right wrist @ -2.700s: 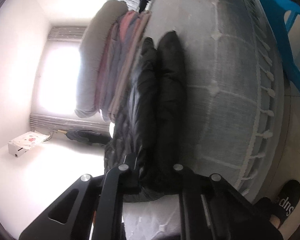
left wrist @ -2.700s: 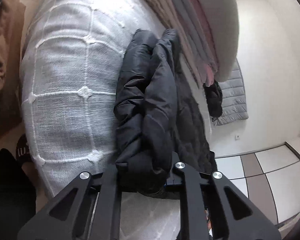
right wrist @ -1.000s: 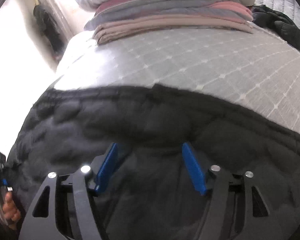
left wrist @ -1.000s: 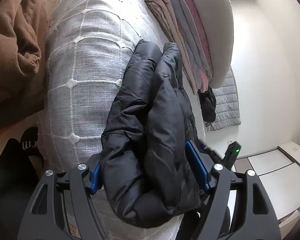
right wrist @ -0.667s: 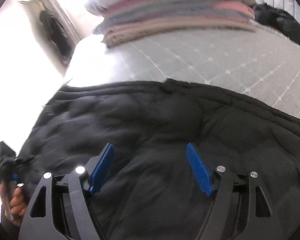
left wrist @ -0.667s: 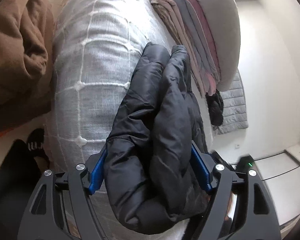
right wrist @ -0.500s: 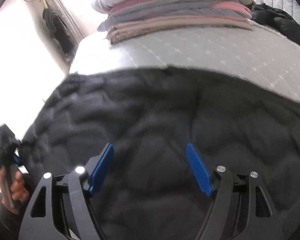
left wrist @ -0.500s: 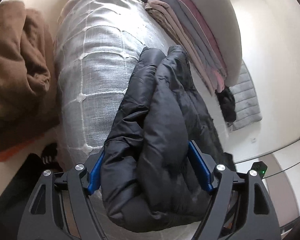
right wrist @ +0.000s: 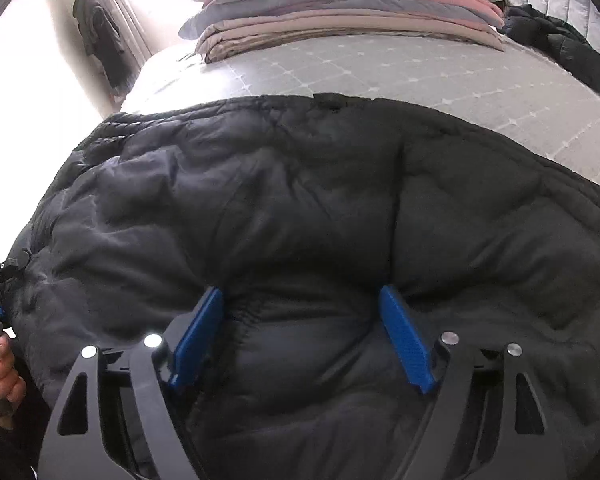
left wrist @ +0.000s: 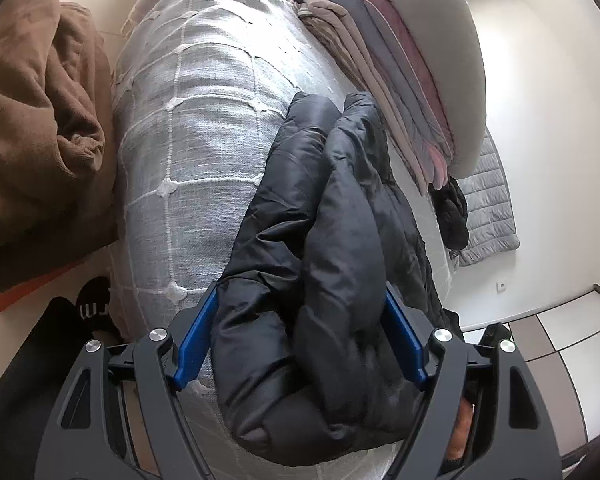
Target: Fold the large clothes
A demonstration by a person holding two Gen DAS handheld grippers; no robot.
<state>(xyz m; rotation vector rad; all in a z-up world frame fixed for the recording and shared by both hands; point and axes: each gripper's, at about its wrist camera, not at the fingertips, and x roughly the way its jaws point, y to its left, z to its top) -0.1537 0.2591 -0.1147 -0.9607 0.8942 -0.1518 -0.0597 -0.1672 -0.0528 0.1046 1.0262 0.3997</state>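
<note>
A black puffer jacket (left wrist: 332,220) lies folded lengthwise on the bed (left wrist: 204,128), its near end bulging over the edge. My left gripper (left wrist: 300,294) is open at that end, its blue pads on either side of the thick roll. In the right wrist view the jacket (right wrist: 300,184) fills the lower frame. My right gripper (right wrist: 300,291) points down onto it with its jaws opening. Its pad tips dent the padding and a ridge of fabric lies between them. A hand (right wrist: 4,368) holding the other gripper shows at the left edge.
A stack of folded blankets topped by a pillow (left wrist: 412,80) lies on the bed beyond the jacket. A brown garment (left wrist: 32,120) is heaped to the left. A dark garment (right wrist: 560,48) lies at the bed's far side. A foot in a black slipper (left wrist: 94,304) stands by the bed.
Both grippers, shut on the jacket's ends earlier, now stand wide. The right gripper swung round to the jacket's long side and moved in until its pads dent the padding.
</note>
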